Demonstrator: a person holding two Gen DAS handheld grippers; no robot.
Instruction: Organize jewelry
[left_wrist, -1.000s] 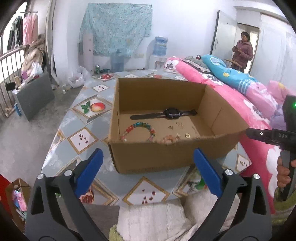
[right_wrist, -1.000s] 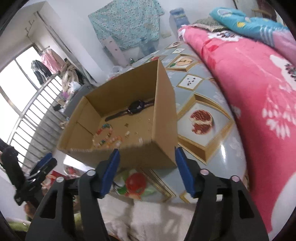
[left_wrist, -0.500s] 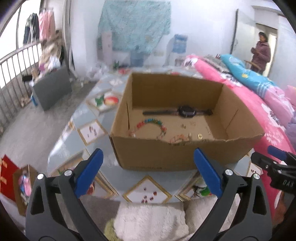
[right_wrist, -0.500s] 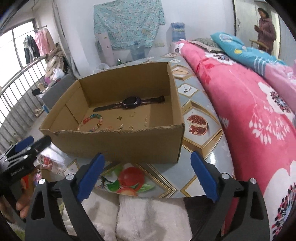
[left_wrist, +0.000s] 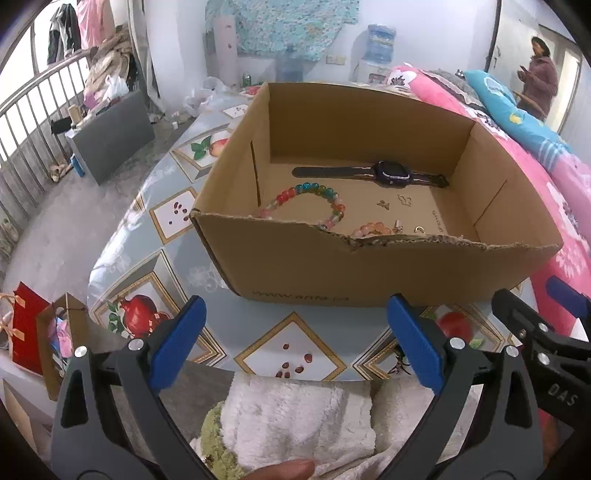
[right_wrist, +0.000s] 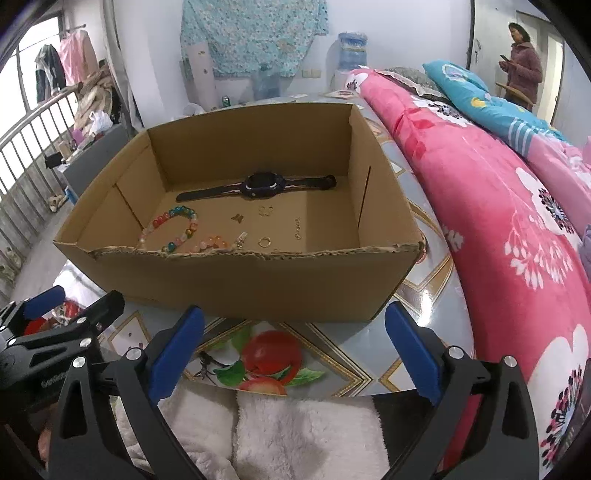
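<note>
A cardboard box (left_wrist: 362, 273) sat open on the table (left_wrist: 155, 236), near the table's front edge, its torn front rim facing both grippers. Inside, a dark watch (right_wrist: 260, 184) lay stretched out along the back wall. A bracelet (right_wrist: 175, 225) of coloured beads curled near the box's front left corner, and a second, paler strand of pink beads (right_wrist: 214, 242) lay just beside it against the front wall. A few small gold bits were scattered across the middle of the floor, among them a ring (right_wrist: 264, 242) close to the front wall and a tiny butterfly-shaped piece (right_wrist: 236, 218) further back; the rest were too small to make out.

The left gripper (left_wrist: 293, 345) hung over the table's front edge, short of the box, jaws spread wide with nothing between them. The right gripper (right_wrist: 293, 345) hung beside it over the same edge, also short of the box; its jaws had just been opening and stood wide apart, empty. Neither touched the box or anything in it.

White fluffy fabric (right_wrist: 306, 428) showed below both grippers. A pink flowered quilt (right_wrist: 509, 206) ran along the table's right side, and a person (right_wrist: 522, 62) stood by the door at the back of the room.
</note>
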